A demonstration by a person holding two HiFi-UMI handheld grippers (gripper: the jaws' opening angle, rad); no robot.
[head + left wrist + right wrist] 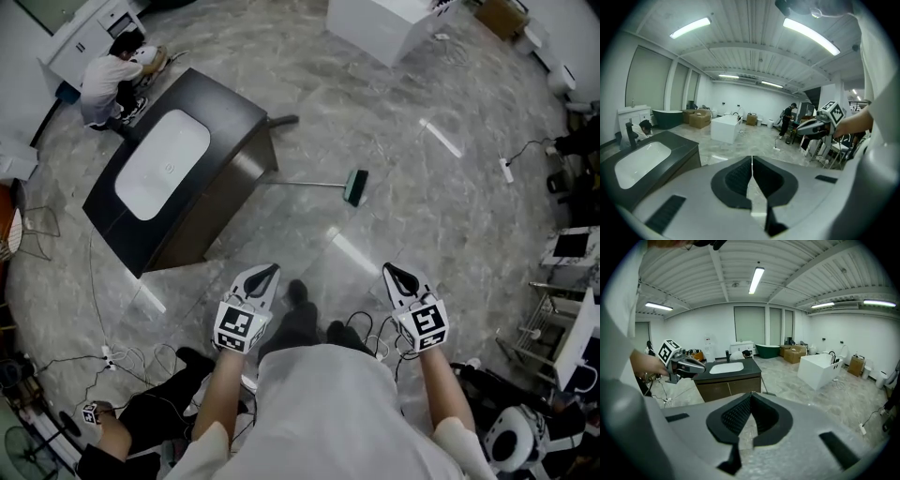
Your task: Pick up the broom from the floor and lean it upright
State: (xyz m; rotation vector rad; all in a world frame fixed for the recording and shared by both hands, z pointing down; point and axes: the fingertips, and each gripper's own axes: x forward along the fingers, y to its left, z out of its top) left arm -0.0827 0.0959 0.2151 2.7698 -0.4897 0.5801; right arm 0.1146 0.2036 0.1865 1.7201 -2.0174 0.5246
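Both grippers are held shut and empty, with the broom lying on the floor ahead of them.

The jaws of the left gripper [751, 158] are seen pressed tip to tip with nothing between them, and the jaws of the right gripper [751, 397] are closed in the same way on nothing. In the head view both are held side by side over the grey marble floor [412, 187], well apart from the broom [319, 185]. The broom is laid flat ahead of them, its green head [355, 187] to the right and its handle running left to the corner of a dark vanity cabinet [239, 117], in which a white basin [161, 164] is set. A crouched person [108, 80] is seen beyond the cabinet.
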